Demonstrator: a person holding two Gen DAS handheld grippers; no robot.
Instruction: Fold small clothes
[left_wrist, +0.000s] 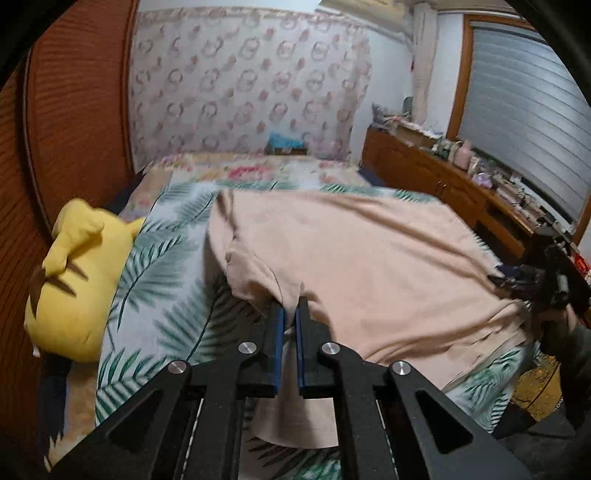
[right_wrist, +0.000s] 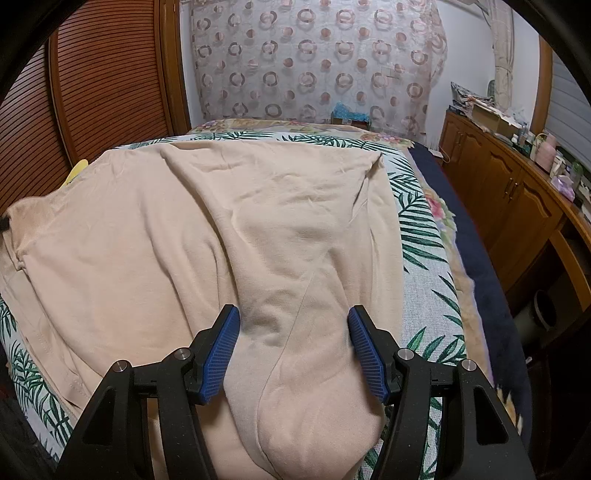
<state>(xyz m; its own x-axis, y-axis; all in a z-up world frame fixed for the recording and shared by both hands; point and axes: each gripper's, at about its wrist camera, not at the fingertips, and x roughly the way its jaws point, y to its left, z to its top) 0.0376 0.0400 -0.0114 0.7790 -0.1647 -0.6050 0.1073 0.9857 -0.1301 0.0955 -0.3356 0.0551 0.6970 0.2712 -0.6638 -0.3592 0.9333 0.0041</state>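
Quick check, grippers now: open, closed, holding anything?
Left gripper: shut on the shirt.
Right gripper: open, jaws either side of a shirt fold, not clamped.

A bedroom: bed under a palm-leaf printed sheet (right_wrist: 417, 236), circle-patterned sheer curtain (right_wrist: 317, 62) behind, louvred brown wooden wardrobe doors (right_wrist: 96, 85) left, cluttered wooden sideboard (right_wrist: 517, 192) right beneath what appears a slatted window blind (left_wrist: 517, 110).
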